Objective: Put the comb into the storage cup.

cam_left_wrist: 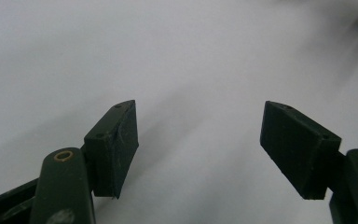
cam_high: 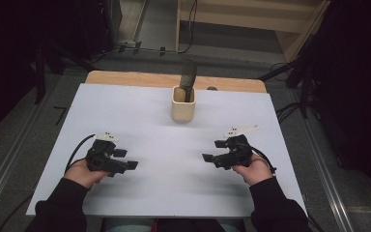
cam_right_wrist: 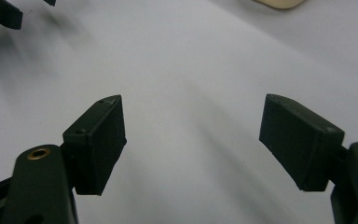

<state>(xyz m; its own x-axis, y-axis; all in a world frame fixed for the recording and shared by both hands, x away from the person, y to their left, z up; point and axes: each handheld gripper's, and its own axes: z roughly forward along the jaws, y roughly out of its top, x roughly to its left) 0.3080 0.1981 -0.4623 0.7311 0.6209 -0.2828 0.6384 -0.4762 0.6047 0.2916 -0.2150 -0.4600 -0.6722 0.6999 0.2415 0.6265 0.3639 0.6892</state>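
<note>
Dark brush (cam_high: 188, 79) upright in cup (cam_high: 182, 110)

The high view was dim, its left and right edges nearly black, with the white table (cam_high: 174, 145) brightest at centre. Both gripper views were soft, showing faint blurred shadows and a smeared upper right corner.

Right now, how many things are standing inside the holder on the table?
1: a dark utensil stands upright in the beige holder at the table's far middle; smaller things inside may be hidden.
</note>
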